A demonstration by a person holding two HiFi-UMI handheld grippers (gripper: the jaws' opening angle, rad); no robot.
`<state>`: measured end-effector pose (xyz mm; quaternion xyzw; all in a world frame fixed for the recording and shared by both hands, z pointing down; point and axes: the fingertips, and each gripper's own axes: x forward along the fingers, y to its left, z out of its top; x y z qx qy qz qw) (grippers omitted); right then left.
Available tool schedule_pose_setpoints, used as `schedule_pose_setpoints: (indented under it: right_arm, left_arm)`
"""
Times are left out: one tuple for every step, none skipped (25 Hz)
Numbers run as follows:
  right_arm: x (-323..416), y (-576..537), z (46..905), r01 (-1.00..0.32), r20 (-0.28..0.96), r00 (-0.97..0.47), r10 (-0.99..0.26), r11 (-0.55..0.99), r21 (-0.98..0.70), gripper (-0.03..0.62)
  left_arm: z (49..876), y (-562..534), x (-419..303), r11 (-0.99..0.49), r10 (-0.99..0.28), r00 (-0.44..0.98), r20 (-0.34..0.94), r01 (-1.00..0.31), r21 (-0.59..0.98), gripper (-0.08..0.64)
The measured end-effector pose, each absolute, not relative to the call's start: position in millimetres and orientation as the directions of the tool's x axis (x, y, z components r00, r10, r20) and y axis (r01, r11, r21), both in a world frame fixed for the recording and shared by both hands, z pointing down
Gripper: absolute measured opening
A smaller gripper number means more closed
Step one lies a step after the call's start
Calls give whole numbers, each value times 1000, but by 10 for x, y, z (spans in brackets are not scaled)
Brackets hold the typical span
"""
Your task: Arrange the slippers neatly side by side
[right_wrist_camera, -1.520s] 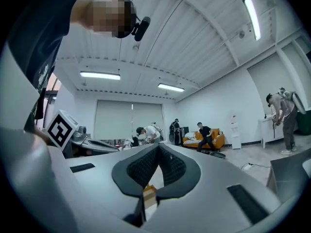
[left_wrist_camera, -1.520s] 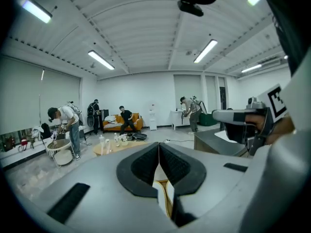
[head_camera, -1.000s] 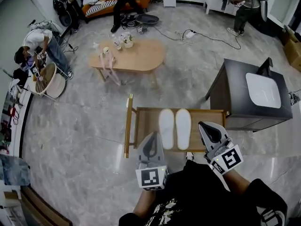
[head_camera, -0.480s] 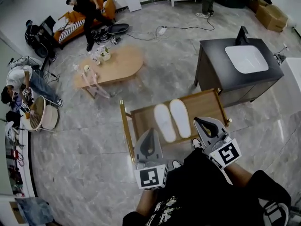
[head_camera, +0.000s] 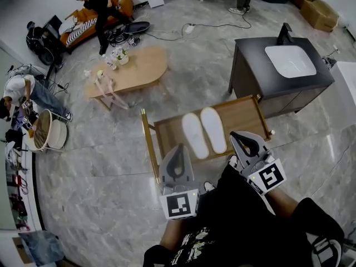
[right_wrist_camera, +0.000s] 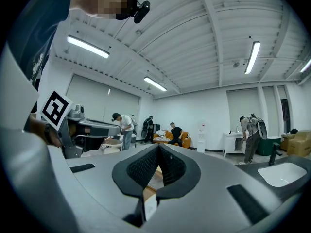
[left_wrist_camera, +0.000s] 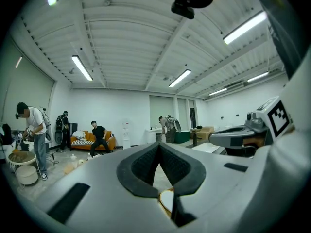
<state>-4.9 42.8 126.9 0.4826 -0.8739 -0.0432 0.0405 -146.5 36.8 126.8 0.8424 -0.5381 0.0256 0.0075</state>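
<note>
Two white slippers (head_camera: 204, 132) lie side by side, toes pointing away, on a low wooden tray table (head_camera: 247, 114) in the head view. My left gripper (head_camera: 179, 148) hovers at the table's near edge, just short of the left slipper (head_camera: 194, 135), with its jaws shut and empty. Beside the right slipper (head_camera: 214, 129), my right gripper (head_camera: 237, 134) is over the near right part of the table, also shut on nothing. In the left gripper view the dark pads (left_wrist_camera: 146, 163) meet. The pads (right_wrist_camera: 146, 166) also meet in the right gripper view. Both grippers point level into the room.
A dark cabinet (head_camera: 261, 85) with a white basin stands right behind the tray table. An oval wooden coffee table (head_camera: 133, 70) with small items is at the back left. Cables lie on the marble floor. Several people are at the room's edges, by an orange sofa (head_camera: 78, 26).
The head view has swung, so the tray table now looks tilted. My right gripper has shifted a little along the table's near side. The slippers lie as before, and both jaws stay shut.
</note>
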Motion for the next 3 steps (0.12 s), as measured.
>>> schedule_pose_setpoints:
  right_arm:
    - [-65, 421, 1267, -838, 27, -533, -846, 532, 119, -3]
    - [-84, 414, 1266, -836, 25, -536, -844, 534, 123, -3]
    - [-106, 408, 1267, -834, 24, -539, -842, 537, 127, -3]
  left_arm:
    - [1279, 364, -1482, -416, -908, 415, 50, -909, -16, 3]
    - [1281, 357, -1499, -412, -911, 411, 46, -911, -17, 3]
    - [1282, 349, -1516, -407, -913, 406, 41, -913, -17, 3]
